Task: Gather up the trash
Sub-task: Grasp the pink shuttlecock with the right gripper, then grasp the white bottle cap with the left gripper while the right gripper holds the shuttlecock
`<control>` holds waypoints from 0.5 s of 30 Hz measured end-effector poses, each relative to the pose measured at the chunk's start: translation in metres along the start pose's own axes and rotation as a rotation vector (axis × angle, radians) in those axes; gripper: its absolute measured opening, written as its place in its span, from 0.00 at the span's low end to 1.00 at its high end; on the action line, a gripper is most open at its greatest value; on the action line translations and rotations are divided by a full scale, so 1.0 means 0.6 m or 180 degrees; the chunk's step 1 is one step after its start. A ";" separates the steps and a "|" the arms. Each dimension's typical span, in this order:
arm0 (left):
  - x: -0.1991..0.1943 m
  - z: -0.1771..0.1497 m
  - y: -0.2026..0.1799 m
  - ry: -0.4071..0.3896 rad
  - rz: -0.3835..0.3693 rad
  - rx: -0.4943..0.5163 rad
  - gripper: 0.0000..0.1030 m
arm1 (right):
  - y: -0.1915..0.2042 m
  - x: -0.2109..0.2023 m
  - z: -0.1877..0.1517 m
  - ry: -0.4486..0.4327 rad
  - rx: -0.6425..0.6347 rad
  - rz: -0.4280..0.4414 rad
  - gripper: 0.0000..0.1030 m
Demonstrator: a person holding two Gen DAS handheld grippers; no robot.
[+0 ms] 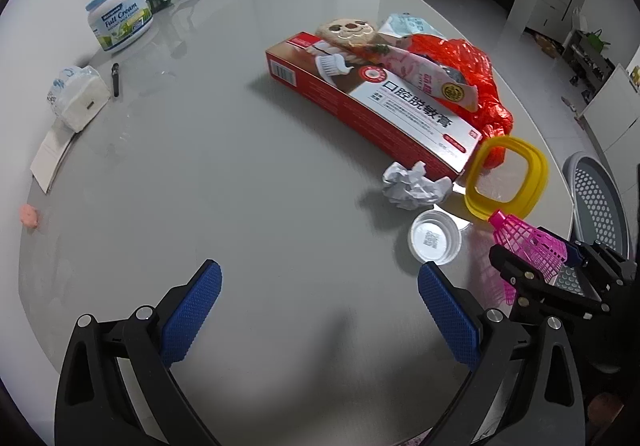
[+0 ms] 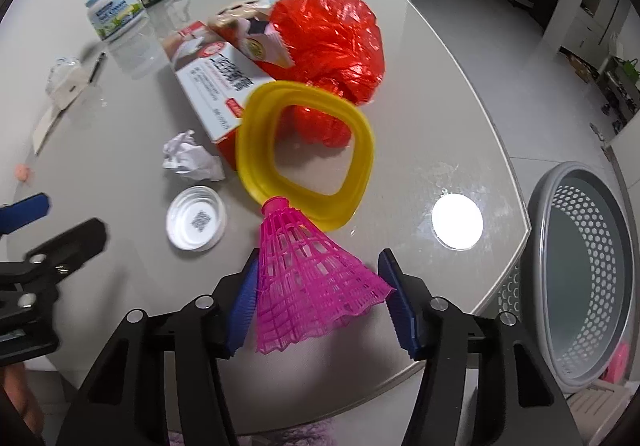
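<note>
Two grippers work near the yellow ring [image 2: 306, 150]: the right gripper [image 2: 320, 302] has its jaws around the pink shuttlecock [image 2: 312, 278] just before it, one pad touching. The left gripper [image 1: 320, 310], jaws apart, hovers over the counter [image 1: 240, 186]. Crumpled paper [image 2: 192, 158], a white cap [image 2: 196, 223] and a toothpaste box [image 2: 212, 82] crowd the ring's left; a grey basket [image 2: 588, 266] stands right.

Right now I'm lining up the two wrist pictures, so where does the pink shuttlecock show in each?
Left wrist view: the pink shuttlecock sits at the far right, at the right gripper.
Right wrist view: bottom centre, between the two blue fingers, skirt toward the camera.
Shared landmark: the yellow ring, just beyond the shuttlecock's nose in both views.
</note>
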State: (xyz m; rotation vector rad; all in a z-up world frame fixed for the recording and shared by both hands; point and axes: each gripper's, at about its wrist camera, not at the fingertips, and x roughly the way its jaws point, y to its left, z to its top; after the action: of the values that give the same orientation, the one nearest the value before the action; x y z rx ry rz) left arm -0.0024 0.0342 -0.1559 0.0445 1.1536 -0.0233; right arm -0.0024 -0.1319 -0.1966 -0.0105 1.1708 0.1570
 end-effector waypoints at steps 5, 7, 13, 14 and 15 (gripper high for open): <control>0.009 -0.006 -0.023 -0.0001 -0.0104 0.0010 0.94 | -0.015 -0.031 -0.011 -0.0061 0.0113 0.0129 0.50; 0.016 -0.007 -0.034 -0.0004 -0.0135 0.0030 0.94 | -0.023 -0.045 -0.015 -0.0088 0.0184 0.0136 0.50; 0.049 -0.008 -0.069 -0.0011 -0.0158 0.0054 0.94 | -0.061 -0.074 -0.038 -0.0135 0.0424 0.0122 0.50; 0.054 -0.008 -0.074 -0.0023 -0.0117 0.0071 0.94 | -0.068 -0.077 -0.043 -0.0133 0.0456 0.0118 0.50; 0.059 -0.009 -0.079 -0.0022 -0.0087 0.0087 0.94 | -0.073 -0.079 -0.046 -0.0132 0.0484 0.0115 0.50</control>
State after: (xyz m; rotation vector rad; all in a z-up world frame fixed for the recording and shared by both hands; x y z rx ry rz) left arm 0.0048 -0.0129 -0.1915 0.0528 1.1469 -0.0633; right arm -0.0399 -0.1833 -0.1671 0.1474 1.1393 0.0993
